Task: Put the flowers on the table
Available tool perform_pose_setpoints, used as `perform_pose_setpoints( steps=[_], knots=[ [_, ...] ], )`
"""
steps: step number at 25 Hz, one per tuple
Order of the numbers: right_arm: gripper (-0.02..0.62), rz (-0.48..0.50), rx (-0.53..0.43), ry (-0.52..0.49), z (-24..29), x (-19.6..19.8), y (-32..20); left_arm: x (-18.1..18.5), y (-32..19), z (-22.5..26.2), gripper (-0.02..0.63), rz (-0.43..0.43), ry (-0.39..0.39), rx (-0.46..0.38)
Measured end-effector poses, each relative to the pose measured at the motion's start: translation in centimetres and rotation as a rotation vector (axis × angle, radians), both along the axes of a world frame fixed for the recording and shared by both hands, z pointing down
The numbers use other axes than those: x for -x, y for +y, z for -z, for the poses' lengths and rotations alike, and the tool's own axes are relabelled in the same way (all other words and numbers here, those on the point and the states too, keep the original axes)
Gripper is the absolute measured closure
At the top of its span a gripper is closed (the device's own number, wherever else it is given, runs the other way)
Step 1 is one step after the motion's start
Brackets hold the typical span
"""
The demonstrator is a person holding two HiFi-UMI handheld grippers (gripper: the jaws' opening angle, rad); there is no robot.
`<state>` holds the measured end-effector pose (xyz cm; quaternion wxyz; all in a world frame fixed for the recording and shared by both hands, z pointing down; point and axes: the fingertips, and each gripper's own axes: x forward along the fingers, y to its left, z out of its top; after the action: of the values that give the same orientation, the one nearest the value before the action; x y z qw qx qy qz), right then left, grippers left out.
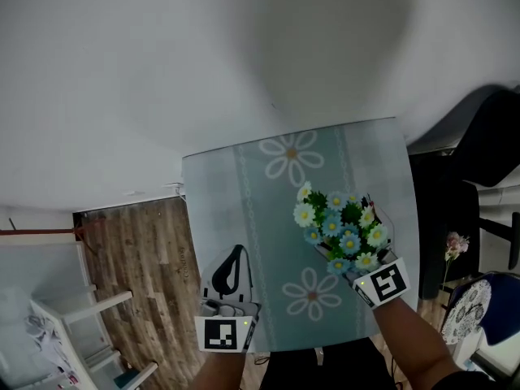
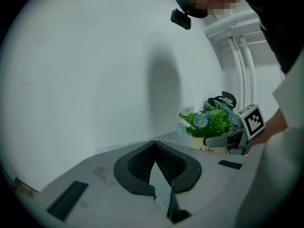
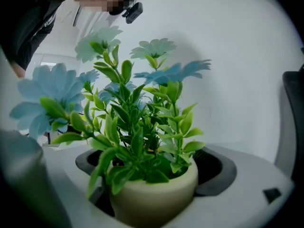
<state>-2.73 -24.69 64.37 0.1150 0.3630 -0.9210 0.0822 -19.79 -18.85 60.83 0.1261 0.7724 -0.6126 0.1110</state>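
Your right gripper clamps the flower pot over the table, left gripper pressed together and empty at the table's near edge; seat the pot flat, then release

Pot, left gripper view: red lettering low on the cream wall reads "Life". The rest of that line is cut off by the grey gripper body in front, so only this one word can be read.

Right-hand marker cube, head view: a black-and-white square code fills the upper face. It is a block pattern, not letters or digits. The left gripper view shows another code face of this cube.

Left-hand marker cube, head view: one square code, black on white, facing the camera.
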Motion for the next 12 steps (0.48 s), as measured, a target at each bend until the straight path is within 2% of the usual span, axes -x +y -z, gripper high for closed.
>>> perform_pose_setpoints(
  steps=[8,12],
  knots=[
    [0.061,0.022,0.006,0.021,-2.1,1.8,0.1,1.7,1.1,-1.3,0.603,0.013,-0.037,0.022],
    [0.061,0.015,-0.041,0.001,-1.7,2.3,-0.4,2.0,1.5,-1.8,0.603,0.003,-0.04,0.041]
  ],
)
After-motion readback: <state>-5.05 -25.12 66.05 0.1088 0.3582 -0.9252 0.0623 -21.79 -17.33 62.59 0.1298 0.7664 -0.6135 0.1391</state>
